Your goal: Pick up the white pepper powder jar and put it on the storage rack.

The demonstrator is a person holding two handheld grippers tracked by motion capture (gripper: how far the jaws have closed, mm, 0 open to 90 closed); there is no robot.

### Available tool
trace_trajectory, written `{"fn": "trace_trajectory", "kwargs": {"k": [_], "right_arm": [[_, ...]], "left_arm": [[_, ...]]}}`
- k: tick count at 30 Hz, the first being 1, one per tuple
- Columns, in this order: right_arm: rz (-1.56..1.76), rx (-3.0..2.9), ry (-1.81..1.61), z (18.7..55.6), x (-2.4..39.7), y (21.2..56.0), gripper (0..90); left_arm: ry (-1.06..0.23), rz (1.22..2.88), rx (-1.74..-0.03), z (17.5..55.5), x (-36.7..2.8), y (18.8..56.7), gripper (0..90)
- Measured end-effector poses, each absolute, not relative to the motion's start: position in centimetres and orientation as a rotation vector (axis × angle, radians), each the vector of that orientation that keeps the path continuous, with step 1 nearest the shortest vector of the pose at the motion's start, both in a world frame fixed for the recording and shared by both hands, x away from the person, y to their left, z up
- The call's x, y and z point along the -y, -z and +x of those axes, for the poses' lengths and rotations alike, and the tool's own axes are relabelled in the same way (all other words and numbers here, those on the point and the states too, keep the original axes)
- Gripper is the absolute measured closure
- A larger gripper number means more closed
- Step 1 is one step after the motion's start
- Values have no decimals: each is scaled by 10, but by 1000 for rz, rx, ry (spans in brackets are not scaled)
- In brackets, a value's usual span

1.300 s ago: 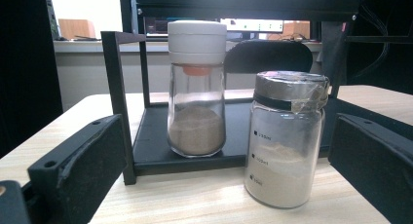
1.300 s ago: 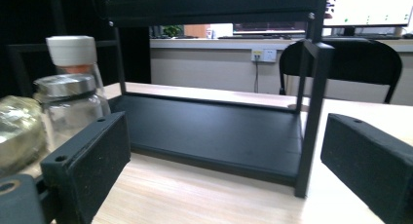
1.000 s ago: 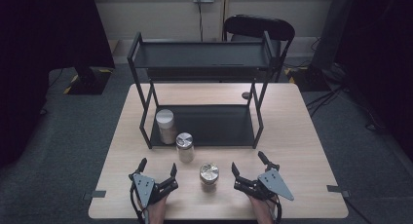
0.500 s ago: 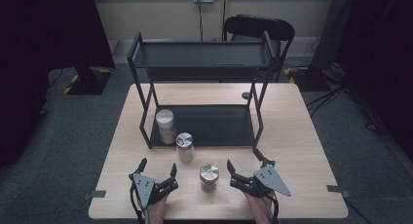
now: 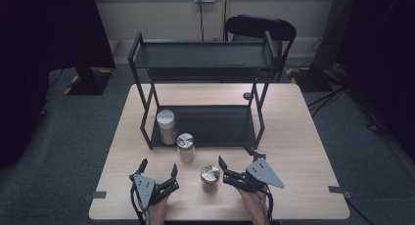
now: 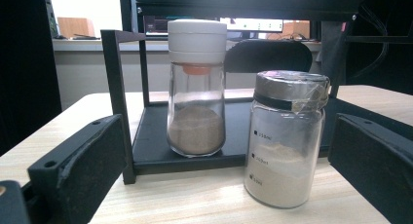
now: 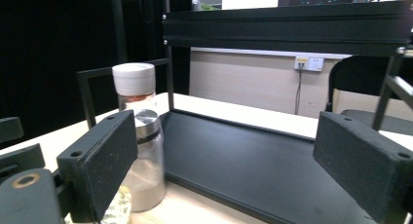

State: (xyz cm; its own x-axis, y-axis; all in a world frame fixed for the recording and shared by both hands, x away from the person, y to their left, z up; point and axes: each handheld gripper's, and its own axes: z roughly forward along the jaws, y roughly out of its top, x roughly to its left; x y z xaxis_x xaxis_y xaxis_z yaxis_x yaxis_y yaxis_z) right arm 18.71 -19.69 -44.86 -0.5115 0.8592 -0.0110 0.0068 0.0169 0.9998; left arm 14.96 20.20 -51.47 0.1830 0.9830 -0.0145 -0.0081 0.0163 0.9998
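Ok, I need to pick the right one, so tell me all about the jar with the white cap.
The jar with the white cap is clear glass, round, upright, with an orange ring under the tall white cap. Tan powder fills about its lower third. It stands at the front left corner of the black rack's lower shelf, beside a post, apart from the metal-lidded jar on the table.

The high view looks from above the near edge forward and down on the whole tabletop (image 5: 303,137). Both gripper views sit low and close, facing the black rack (image 6: 117,87) from the front, and both show the white-capped jar (image 6: 196,87) and the metal-lidded jar (image 7: 146,160).
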Motion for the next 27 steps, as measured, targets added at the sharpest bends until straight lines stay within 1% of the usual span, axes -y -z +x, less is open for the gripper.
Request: {"fn": "trace_trajectory", "kwargs": {"k": [11, 27], "right_arm": [[888, -1660, -1591, 198, 191, 440, 104], [816, -1763, -1574, 224, 180, 416, 132]], "left_arm": [[-1067, 1273, -1072, 150, -202, 515, 0], [-1067, 1272, -1072, 149, -202, 515, 0]]}}
